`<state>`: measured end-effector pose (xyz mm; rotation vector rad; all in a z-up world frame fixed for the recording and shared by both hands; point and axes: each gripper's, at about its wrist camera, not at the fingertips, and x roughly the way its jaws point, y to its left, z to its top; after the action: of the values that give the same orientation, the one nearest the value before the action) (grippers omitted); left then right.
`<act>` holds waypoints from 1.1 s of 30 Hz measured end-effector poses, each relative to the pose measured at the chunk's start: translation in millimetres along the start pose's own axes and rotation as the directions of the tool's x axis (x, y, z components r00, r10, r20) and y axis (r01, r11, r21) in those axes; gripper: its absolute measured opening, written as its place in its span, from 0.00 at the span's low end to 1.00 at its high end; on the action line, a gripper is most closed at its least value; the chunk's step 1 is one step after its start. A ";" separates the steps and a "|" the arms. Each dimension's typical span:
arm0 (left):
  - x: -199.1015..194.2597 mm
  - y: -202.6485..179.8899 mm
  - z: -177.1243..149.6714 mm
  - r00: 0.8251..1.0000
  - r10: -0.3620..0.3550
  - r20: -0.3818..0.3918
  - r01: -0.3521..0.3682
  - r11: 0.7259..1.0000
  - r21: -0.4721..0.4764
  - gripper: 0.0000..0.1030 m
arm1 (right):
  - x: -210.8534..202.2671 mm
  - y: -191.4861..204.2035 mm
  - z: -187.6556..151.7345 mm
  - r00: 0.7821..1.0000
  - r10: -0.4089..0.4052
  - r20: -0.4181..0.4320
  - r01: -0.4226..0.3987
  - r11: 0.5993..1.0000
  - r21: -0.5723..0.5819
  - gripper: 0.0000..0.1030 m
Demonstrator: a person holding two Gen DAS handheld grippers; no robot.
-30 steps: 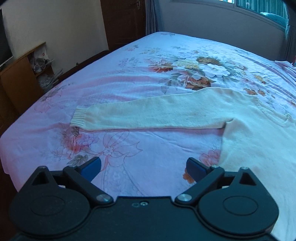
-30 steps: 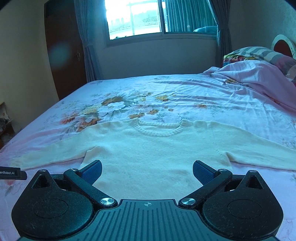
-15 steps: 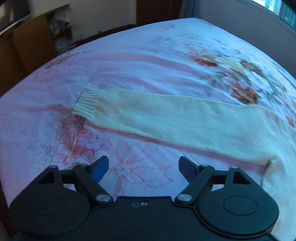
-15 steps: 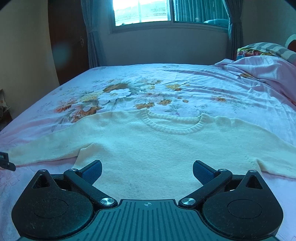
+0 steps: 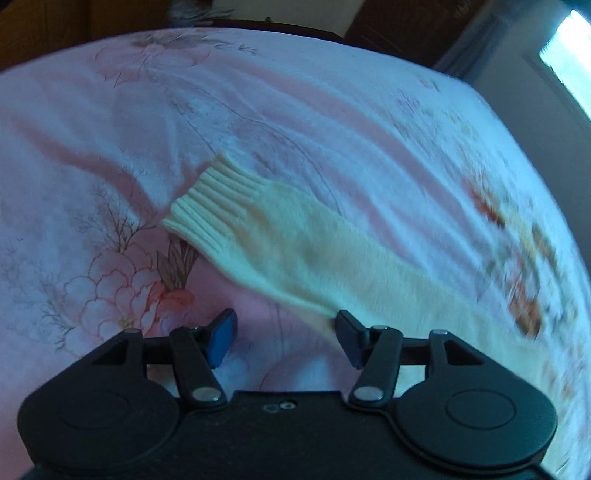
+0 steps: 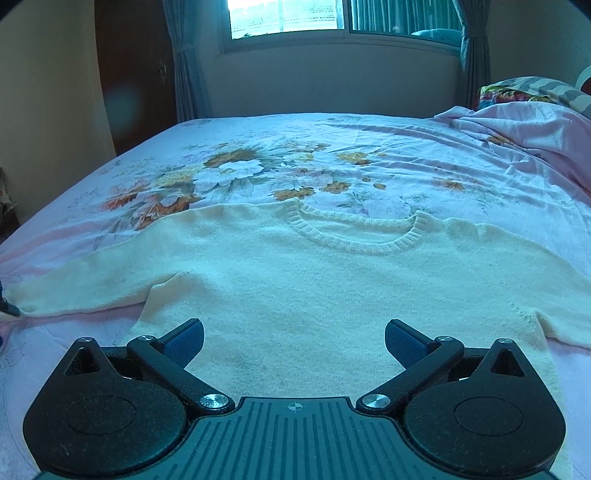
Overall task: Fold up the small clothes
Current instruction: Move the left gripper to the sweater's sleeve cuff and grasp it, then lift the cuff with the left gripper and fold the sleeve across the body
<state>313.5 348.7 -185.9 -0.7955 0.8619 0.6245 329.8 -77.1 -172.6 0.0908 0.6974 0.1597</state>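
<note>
A cream knit sweater point(image 6: 314, 280) lies flat and face up on the floral bedsheet point(image 6: 332, 147), neck hole away from me, both sleeves spread out sideways. In the left wrist view its left sleeve point(image 5: 303, 254) runs diagonally, with the ribbed cuff point(image 5: 218, 199) at the upper left. My left gripper point(image 5: 284, 338) is open and empty, low over the sheet at the sleeve's near edge, its right finger touching or just over the sleeve. My right gripper point(image 6: 293, 341) is open and empty, above the sweater's lower body.
A rumpled pink blanket point(image 6: 517, 122) and pillows point(image 6: 535, 88) lie at the bed's right end. A window point(image 6: 332, 14) with curtains is behind the bed. Dark wooden furniture point(image 5: 399, 33) stands past the bed's far edge in the left wrist view.
My left gripper has moved left and down along the sleeve toward the cuff, and its jaws have narrowed somewhat. My right gripper has moved slightly forward over the sweater body.
</note>
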 end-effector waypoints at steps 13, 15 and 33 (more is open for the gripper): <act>14.9 23.1 21.6 0.992 -0.122 0.009 0.122 0.977 -0.177 0.14 | -0.8 -4.6 -4.4 1.000 -0.012 -0.012 0.012 1.000 0.005 1.00; 17.2 22.0 22.7 0.994 -0.109 0.014 0.110 0.979 -0.174 0.12 | -3.0 -5.0 -4.6 1.000 -0.011 -0.009 0.011 1.000 0.000 1.00; -79.0 -273.5 -173.7 0.863 -0.438 -0.252 0.467 0.501 0.729 0.01 | -30.5 -58.0 -13.6 0.997 -0.072 -0.012 0.073 0.995 0.062 1.00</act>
<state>406.4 41.7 -94.5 -0.1938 0.7984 -0.2708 304.7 -139.1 -171.5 0.1239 0.7147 0.0691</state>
